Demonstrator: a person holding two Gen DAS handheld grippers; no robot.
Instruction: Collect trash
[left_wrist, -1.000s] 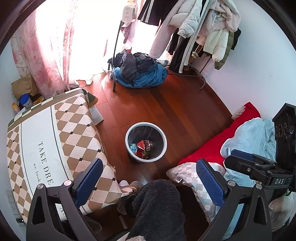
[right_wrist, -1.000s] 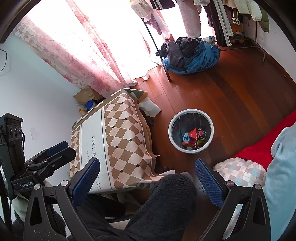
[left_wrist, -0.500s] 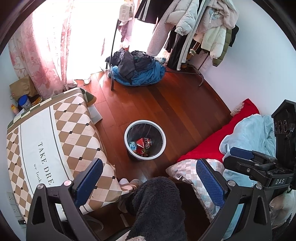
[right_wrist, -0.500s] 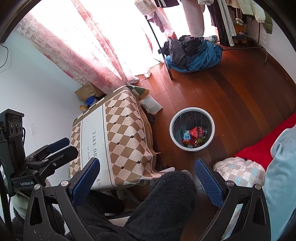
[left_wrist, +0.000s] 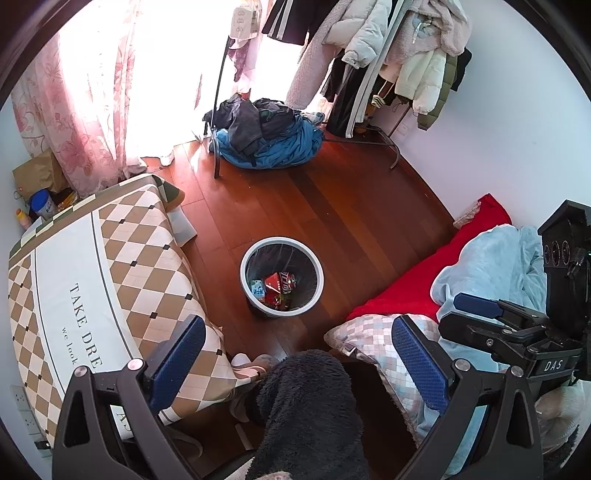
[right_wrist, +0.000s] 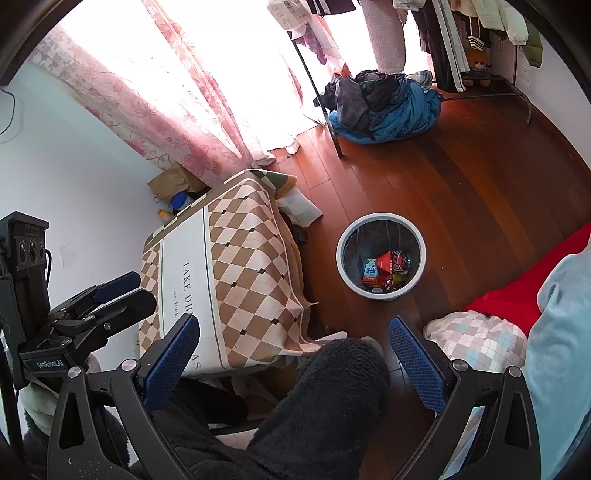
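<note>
A round grey bin (left_wrist: 246, 260) stands on the wooden floor, also in the right wrist view (right_wrist: 380, 220). Inside lie a red can (left_wrist: 286, 277), a small blue-white carton (left_wrist: 257, 288) and other wrappers; they show in the right wrist view too, the can (right_wrist: 397, 260) beside the carton (right_wrist: 370, 268). My left gripper (left_wrist: 297, 360) is open and empty, high above the floor. My right gripper (right_wrist: 294, 358) is open and empty too. Each gripper shows in the other's view: the right one (left_wrist: 484, 314) and the left one (right_wrist: 110, 295).
A low table with a checked cloth (left_wrist: 92, 280) stands left of the bin. A pile of clothes (left_wrist: 266, 133) lies under a clothes rack (left_wrist: 373, 70). A red blanket (left_wrist: 424, 273) and pillow (left_wrist: 369, 336) are at right. A dark fleece leg (left_wrist: 310, 417) sits below.
Both grippers have risen and drawn back a little, so the bin appears slightly farther away. Both stay open and empty.
</note>
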